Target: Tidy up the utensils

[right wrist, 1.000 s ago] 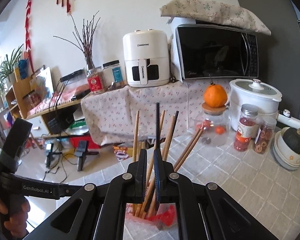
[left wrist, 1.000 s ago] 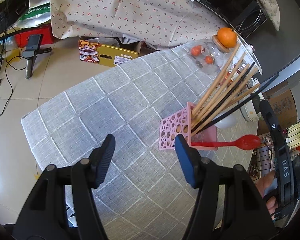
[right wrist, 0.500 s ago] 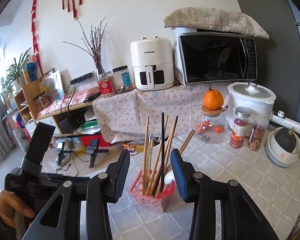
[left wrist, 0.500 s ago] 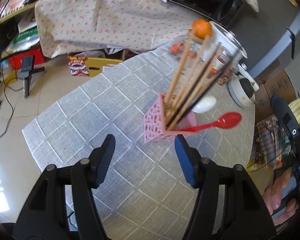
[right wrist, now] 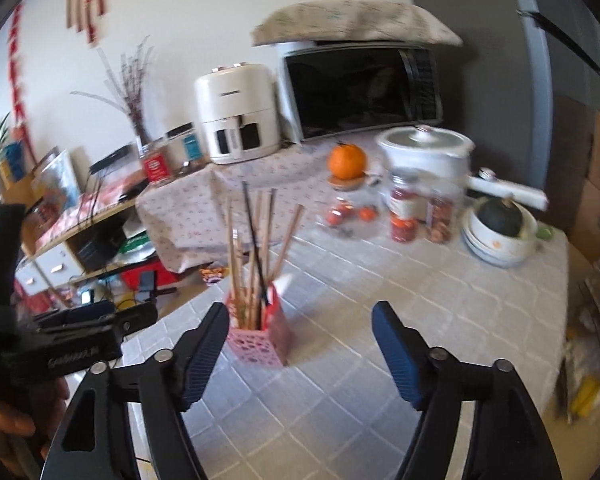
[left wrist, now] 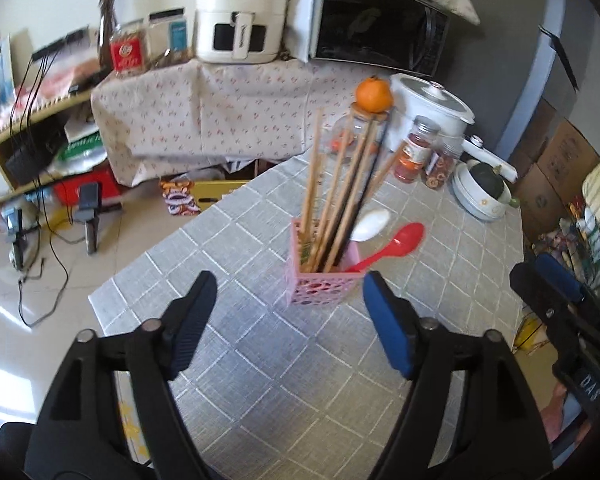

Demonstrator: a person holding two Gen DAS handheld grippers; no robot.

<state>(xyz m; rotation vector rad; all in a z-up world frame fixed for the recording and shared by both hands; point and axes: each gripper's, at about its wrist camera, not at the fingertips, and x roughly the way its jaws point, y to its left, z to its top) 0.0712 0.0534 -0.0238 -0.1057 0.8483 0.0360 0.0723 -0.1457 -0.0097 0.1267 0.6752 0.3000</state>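
While the left wrist view looks down into the pink holder (left wrist: 320, 280) and shows a red spoon (left wrist: 396, 242) and a white spoon (left wrist: 370, 224) leaning out to the right, the right wrist view shows the holder from the side, and the spoons there are mostly hidden and blurred. This holder stands upright on the grey checked tablecloth (left wrist: 300, 360), in the middle of the table, with wooden and black chopsticks (left wrist: 332, 188) rising from it. Both the left gripper (left wrist: 286, 320) and the right gripper (right wrist: 298, 350) have their jaws opening, apart, with nothing between them, near the holder but not touching.
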